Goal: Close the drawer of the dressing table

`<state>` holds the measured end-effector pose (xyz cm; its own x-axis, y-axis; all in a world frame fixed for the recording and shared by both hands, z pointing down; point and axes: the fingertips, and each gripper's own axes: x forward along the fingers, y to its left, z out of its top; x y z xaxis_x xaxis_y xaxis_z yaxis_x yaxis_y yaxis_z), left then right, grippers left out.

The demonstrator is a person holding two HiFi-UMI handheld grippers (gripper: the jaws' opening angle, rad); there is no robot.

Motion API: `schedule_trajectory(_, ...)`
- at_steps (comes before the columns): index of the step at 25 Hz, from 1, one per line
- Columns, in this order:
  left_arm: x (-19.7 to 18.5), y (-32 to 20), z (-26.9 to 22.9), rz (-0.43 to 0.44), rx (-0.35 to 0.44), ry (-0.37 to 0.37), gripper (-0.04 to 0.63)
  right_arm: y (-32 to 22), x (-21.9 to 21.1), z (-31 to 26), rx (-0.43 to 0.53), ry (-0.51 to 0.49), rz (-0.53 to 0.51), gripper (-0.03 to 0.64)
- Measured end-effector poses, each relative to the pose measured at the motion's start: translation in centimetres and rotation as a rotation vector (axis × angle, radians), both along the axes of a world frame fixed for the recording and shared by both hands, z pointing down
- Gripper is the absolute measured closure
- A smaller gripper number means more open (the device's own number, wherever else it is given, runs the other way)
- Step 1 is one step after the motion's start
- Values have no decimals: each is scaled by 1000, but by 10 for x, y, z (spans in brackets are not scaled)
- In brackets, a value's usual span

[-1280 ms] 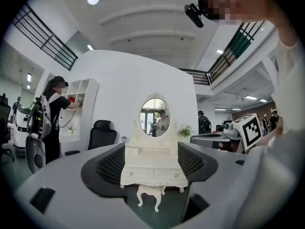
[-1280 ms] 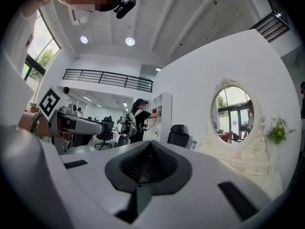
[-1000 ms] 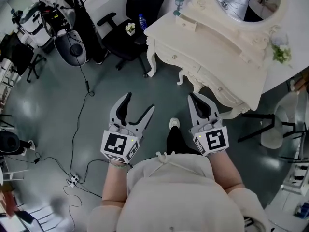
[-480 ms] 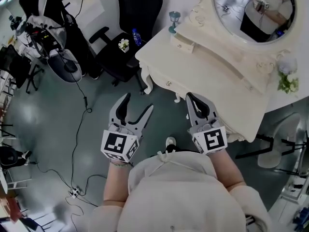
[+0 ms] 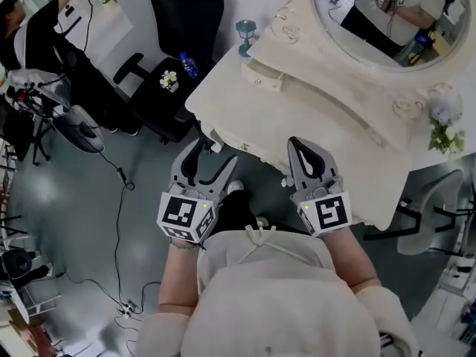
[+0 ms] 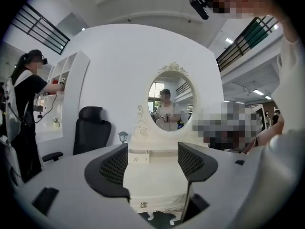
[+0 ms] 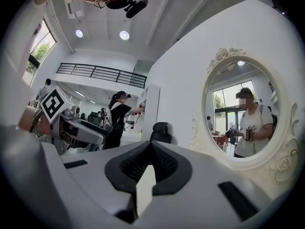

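The cream dressing table (image 5: 312, 125) with its oval mirror (image 5: 387, 13) stands just ahead of me. A small drawer (image 5: 260, 78) in the low shelf unit on its top sticks out a little; the left gripper view shows it too (image 6: 135, 157), with a knob on its front. My left gripper (image 5: 213, 157) hovers at the table's front left edge, open and holding nothing (image 6: 152, 149). Over the front edge farther right is my right gripper (image 5: 297, 144), its jaws shut together with nothing in them (image 7: 151, 144).
A black office chair (image 5: 175, 21) carrying a water bottle (image 5: 187, 64) stands left of the table. A blue goblet (image 5: 245, 32) and white flowers (image 5: 446, 121) sit on the tabletop. A person (image 5: 30, 21) works at the far left. Cables (image 5: 119, 199) cross the floor.
The table has come nearer and now lies right under both grippers, which reach its front edge. Left stays open, right stays shut.
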<state>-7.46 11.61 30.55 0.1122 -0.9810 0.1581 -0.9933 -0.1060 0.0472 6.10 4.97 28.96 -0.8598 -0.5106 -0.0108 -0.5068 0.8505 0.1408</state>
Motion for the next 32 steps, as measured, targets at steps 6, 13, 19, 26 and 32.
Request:
schedule_trajectory(6,-14,-85,36,120,-53,25,255,-65,-13,21,-57,-7,71,612)
schedule_trajectory(13,-46,-182,76,220,-143,44,255,-148,-35,49,-95,32,189,611)
schedule_trajectory(19,-57,-242,122,307,-177,54,255,-197,-52,75,-139,5,274,611)
schedule_trajectory(26,-54,-289,188,389,-284,34,255,-232,-57,120,-213,44,345,611)
schedule_trajectory(32,-50,-313,230,386,-362,51,264,-256,-57,145,-237,69,392,611)
